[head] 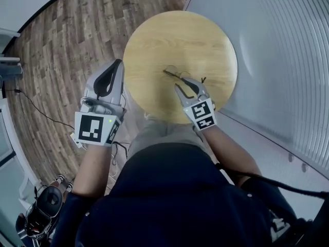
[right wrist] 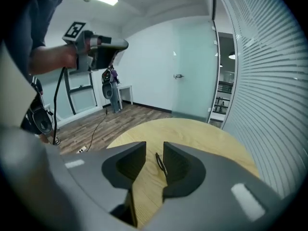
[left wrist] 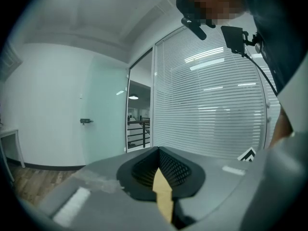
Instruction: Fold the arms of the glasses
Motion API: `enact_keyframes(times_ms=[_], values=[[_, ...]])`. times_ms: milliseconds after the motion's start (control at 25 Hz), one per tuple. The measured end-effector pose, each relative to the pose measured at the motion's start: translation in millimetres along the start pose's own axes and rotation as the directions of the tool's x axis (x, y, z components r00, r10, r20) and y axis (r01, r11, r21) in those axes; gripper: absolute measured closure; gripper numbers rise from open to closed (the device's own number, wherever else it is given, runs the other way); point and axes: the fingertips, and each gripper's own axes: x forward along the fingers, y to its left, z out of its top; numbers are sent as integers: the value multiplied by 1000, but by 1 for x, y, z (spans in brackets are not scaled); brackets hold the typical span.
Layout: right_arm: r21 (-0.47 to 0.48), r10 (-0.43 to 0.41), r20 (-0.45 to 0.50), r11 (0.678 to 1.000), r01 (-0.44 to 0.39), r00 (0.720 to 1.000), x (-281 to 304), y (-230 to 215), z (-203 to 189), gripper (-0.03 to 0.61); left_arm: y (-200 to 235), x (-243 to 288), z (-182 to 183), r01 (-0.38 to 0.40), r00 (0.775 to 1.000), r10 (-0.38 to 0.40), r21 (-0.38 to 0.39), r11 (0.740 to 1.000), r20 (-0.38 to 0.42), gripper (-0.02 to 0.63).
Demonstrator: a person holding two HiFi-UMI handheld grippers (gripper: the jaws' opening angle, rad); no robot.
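The glasses [head: 174, 74] lie on the round wooden table [head: 169, 35], near its middle, with thin dark arms and clear lenses. My right gripper [head: 183, 84] reaches onto the table from the near edge, its tips at the glasses. In the right gripper view this gripper [right wrist: 154, 150] stands open, and one dark arm of the glasses [right wrist: 159, 161] runs through the gap, close to the right jaw's inner face. My left gripper [head: 117, 64] is held up off the table's left edge, away from the glasses. Its pads [left wrist: 158, 150] meet at the tips with nothing between them.
A glass wall with white blinds [head: 277, 60] runs close along the table's right side. Wood floor [head: 56, 60] lies to the left, with a cable [head: 41, 112] and gear at the lower left. The person's lap sits against the table's near edge.
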Motion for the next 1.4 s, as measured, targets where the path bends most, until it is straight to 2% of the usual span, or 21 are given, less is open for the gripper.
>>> enact_keyframes(times_ms=[120,240,400,560,840,960,1080,1160,1240,1320,1400], values=[[-42,-21,-95,999,17,995,7,-8,-15,457,-9,7,6,5,1000,-5,-2,1000,-7,612],[-5,-56,-174,998,56,983,27,-15,-42,457,-14,3,-8,5,999,-5,-2,1000,-42,612],[5,-113,-228,993,117,967,51,-25,-64,457,0,-8,-35,-27,995,25,-17,999,-100,612],[-30,-110,-277,994,106,954,66,-28,-74,457,21,-14,-49,-49,991,44,-38,998,-127,612],[-214,-91,-279,976,30,956,53,-44,-86,457,39,-17,-62,-70,990,62,-64,996,-125,612],[-233,-100,-267,972,36,959,52,-71,-89,457,40,-11,-65,-74,990,65,-69,995,-127,612],[-231,-95,-204,972,47,974,60,-96,-77,457,37,-8,-69,-67,989,58,-66,996,-133,612],[-179,-97,-167,982,67,981,60,-105,-65,457,36,-10,-72,-64,989,55,-66,996,-137,612],[-20,-95,-159,995,93,983,53,-107,-65,457,34,-13,-75,-67,989,57,-67,995,-140,612],[193,-87,-170,974,120,982,42,-102,-76,457,33,-15,-77,-72,989,63,-68,995,-136,612],[312,-100,-201,936,160,975,34,-100,-93,457,29,-13,-77,-75,989,66,-66,995,-129,612]])
